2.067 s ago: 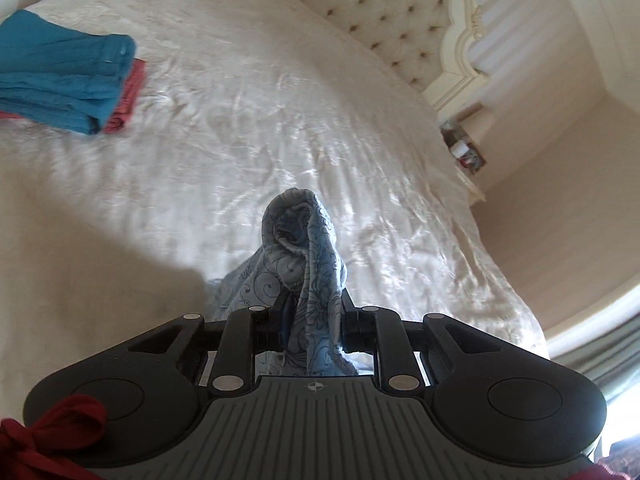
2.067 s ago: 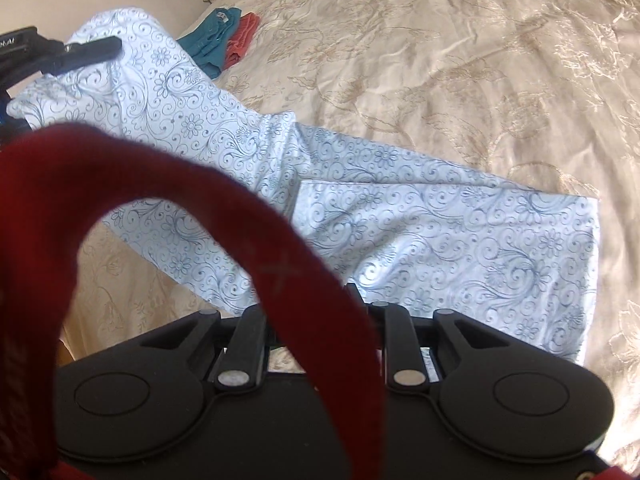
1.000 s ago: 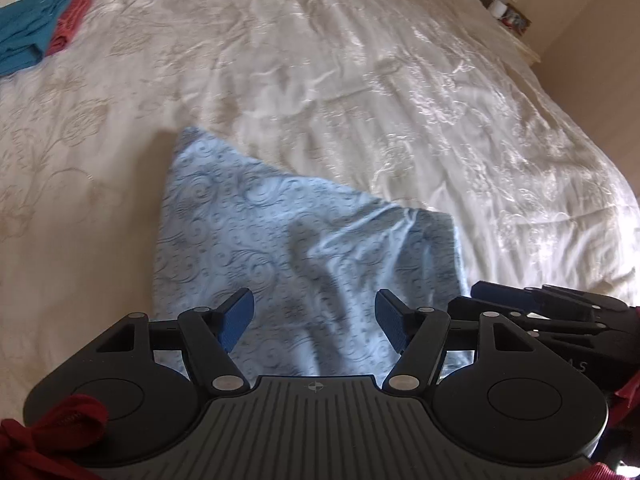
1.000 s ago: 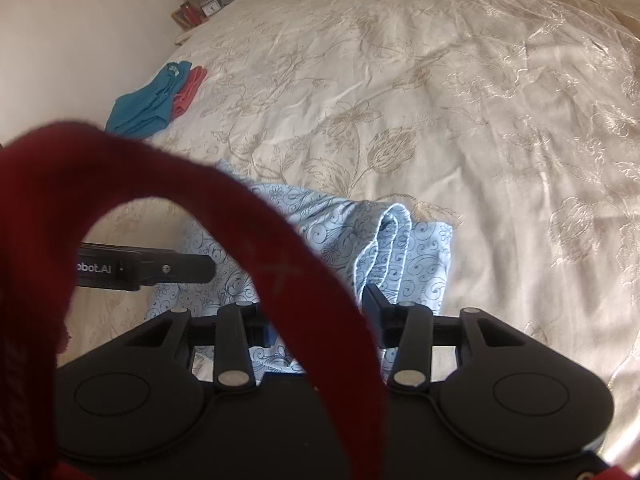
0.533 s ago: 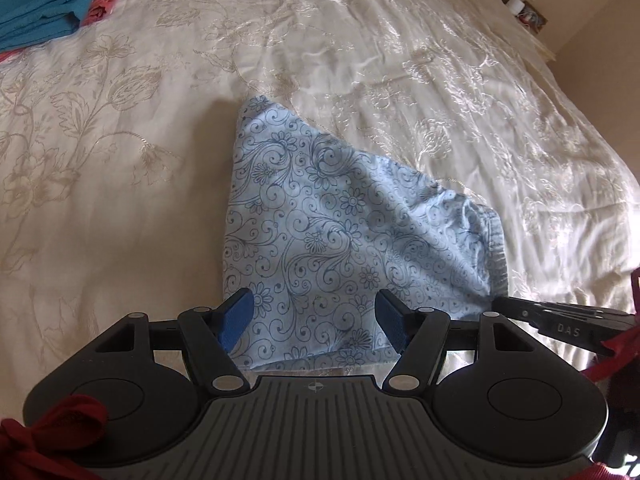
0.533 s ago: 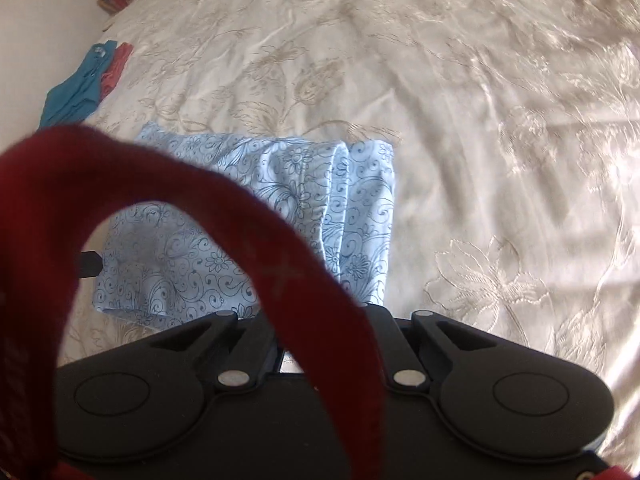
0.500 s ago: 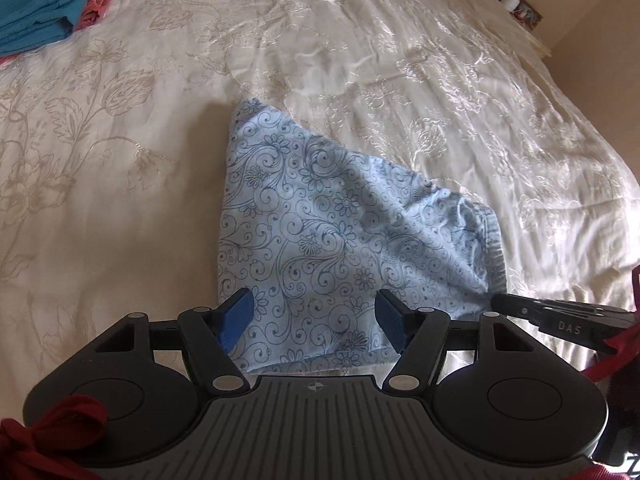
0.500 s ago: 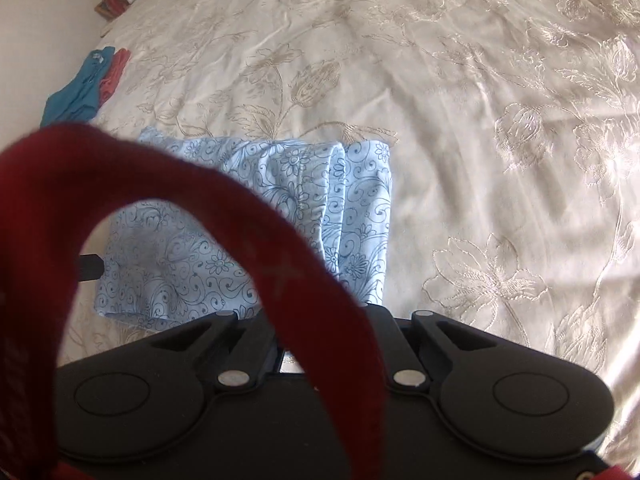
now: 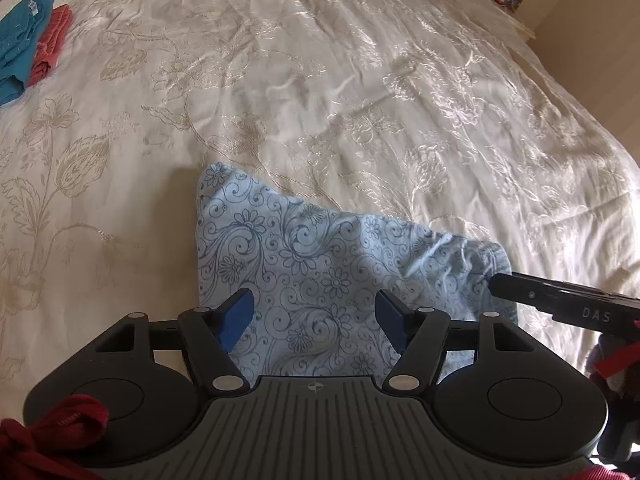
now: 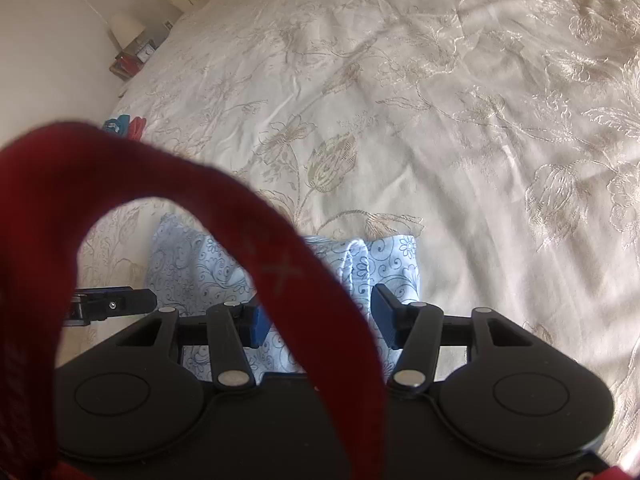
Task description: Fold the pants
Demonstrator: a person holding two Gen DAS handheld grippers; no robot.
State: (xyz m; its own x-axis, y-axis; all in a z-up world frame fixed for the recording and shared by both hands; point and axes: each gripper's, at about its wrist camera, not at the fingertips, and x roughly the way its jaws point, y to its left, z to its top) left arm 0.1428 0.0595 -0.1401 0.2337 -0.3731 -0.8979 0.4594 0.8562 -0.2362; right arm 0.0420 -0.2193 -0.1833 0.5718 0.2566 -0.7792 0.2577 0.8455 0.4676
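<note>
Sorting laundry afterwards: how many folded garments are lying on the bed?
3: the blue patterned pants nearest the cameras, plus a teal garment and a red garment side by side at the far edge. Others may be out of view.

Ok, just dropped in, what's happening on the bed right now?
A person is folding light blue patterned pants on the cream bedspread. The pants lie in a compact fold. The left hand-held gripper hovers open above them, gripping nothing. The right hand-held gripper is opening over the bunched edge, its pads off the cloth.
</note>
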